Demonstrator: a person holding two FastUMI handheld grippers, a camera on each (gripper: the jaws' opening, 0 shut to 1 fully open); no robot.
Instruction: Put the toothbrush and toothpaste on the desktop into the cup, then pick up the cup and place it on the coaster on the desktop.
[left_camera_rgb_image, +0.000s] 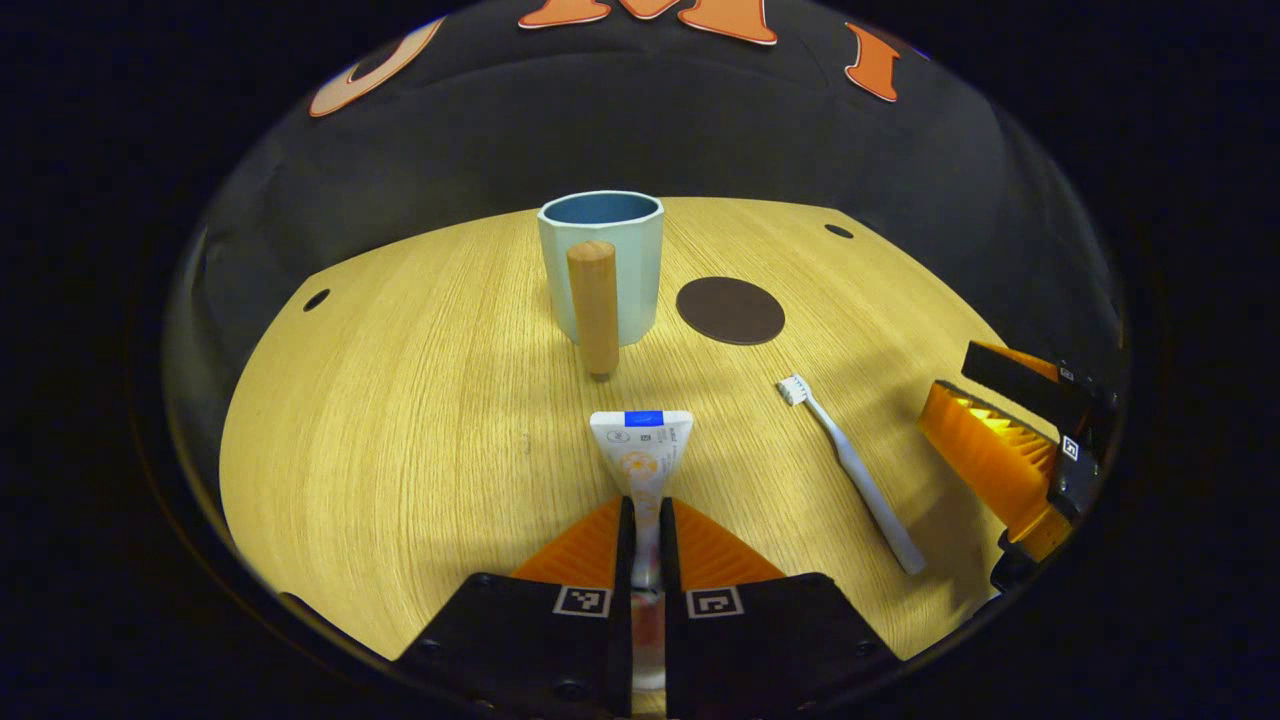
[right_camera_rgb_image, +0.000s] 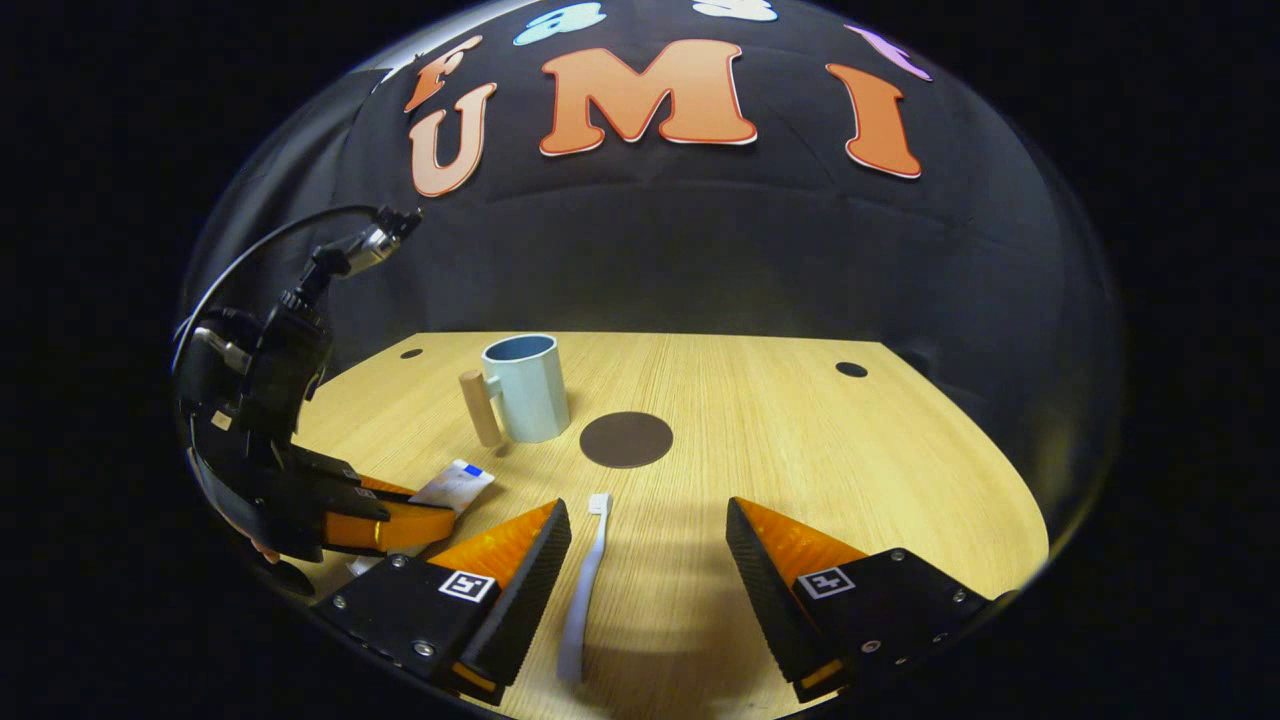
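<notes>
Near the bench's front edge, our left tongs (left_camera_rgb_image: 646, 545) pinch the soft, light toothpaste (left_camera_rgb_image: 641, 455) low on its tube, while our right tongs (right_camera_rgb_image: 648, 545) stand spread over the slim, stiff toothbrush (right_camera_rgb_image: 583, 582), best taken mid-handle.

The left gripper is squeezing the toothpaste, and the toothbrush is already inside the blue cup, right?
Not quite. The left gripper is squeezing the toothpaste, but the toothbrush is not in the blue cup. The right gripper view shows it lying flat on the wooden desktop, between the right gripper's open fingers.
</notes>
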